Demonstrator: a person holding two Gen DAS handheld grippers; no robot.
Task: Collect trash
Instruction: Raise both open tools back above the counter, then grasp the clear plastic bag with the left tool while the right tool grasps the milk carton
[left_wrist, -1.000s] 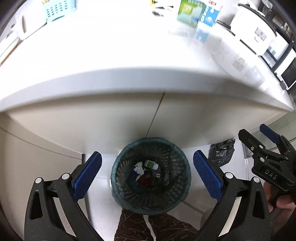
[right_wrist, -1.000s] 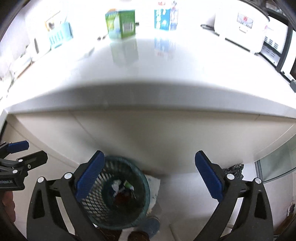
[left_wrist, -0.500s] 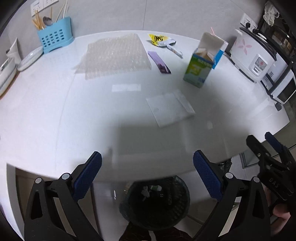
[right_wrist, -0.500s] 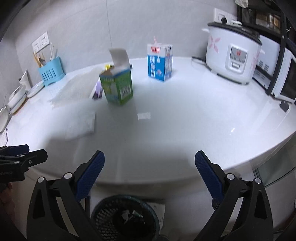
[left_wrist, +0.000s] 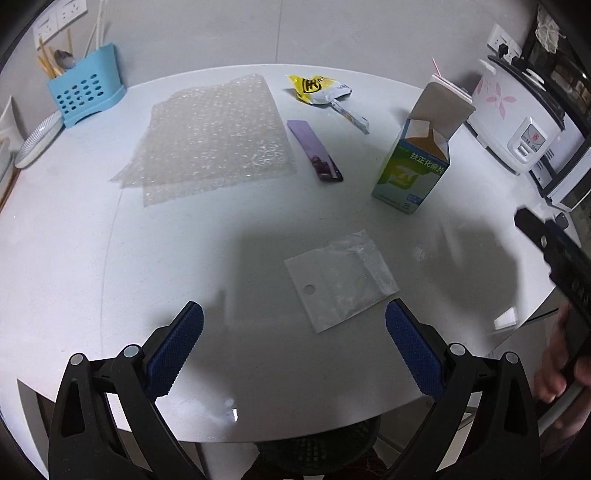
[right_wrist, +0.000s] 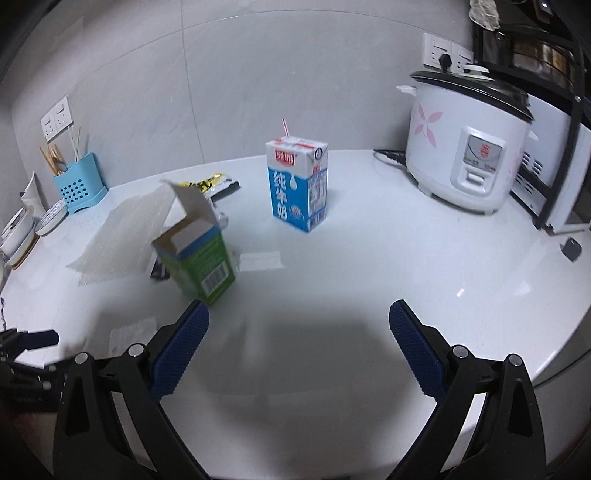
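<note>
On the bench (left_wrist: 74, 258), the plastic bag (left_wrist: 341, 278) lies nearest, the open box (left_wrist: 413, 166) behind it, the bubble wrap (left_wrist: 214, 136) far left, the milk carton (right_wrist: 297, 184) behind the box.

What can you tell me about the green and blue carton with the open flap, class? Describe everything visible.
The green and blue carton is a small cardboard box standing upright on the white table, its top flap raised and the inner tabs showing plain brown board. One face carries Chinese characters, another a barcode. It looks empty from above, though the inside is not fully shown. Nothing touches it; a clear plastic bag lies nearer the left gripper.
</note>
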